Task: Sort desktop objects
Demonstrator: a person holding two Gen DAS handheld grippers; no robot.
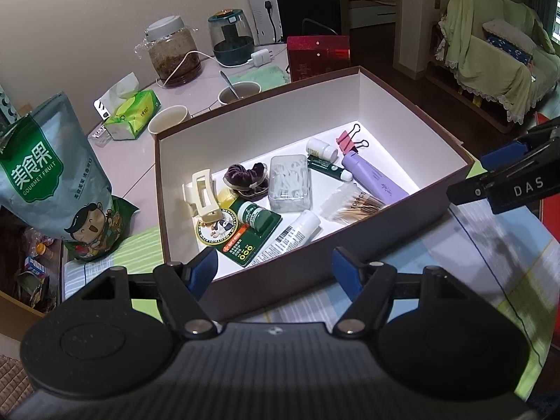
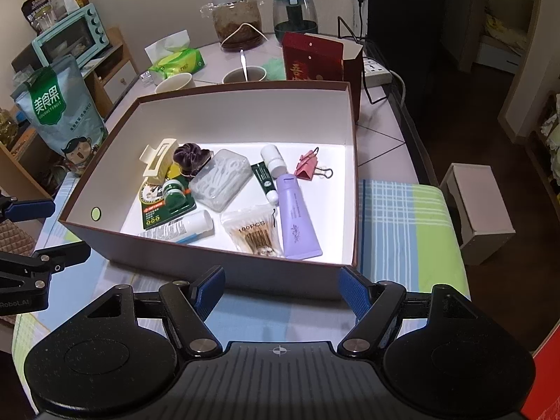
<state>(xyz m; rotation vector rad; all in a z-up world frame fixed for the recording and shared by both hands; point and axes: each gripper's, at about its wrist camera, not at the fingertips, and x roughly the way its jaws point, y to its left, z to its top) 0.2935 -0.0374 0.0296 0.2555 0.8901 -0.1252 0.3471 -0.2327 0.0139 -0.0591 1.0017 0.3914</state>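
A brown box (image 1: 402, 224) (image 2: 245, 266) with a white inside stands on the table. Several small items lie in it: a purple tube (image 1: 372, 175) (image 2: 297, 217), a pink binder clip (image 1: 350, 140) (image 2: 309, 166), a bag of cotton swabs (image 1: 353, 206) (image 2: 255, 232), a clear floss box (image 1: 290, 182) (image 2: 220, 178), a cream hair claw (image 1: 204, 192) (image 2: 159, 161) and a dark scrunchie (image 1: 245, 175) (image 2: 190, 155). My left gripper (image 1: 276, 273) hovers open in front of the box's near wall. My right gripper (image 2: 281, 290) is open too, just short of the box. Neither holds anything.
Behind the box stand a snack bag (image 1: 52, 178) (image 2: 59, 112), a tissue pack (image 1: 133, 112) (image 2: 178, 63), two cups (image 1: 168, 120), a big jar (image 1: 171, 52) and a red box (image 1: 316, 57) (image 2: 311, 59). A striped cloth (image 2: 402, 217) covers the table at the right.
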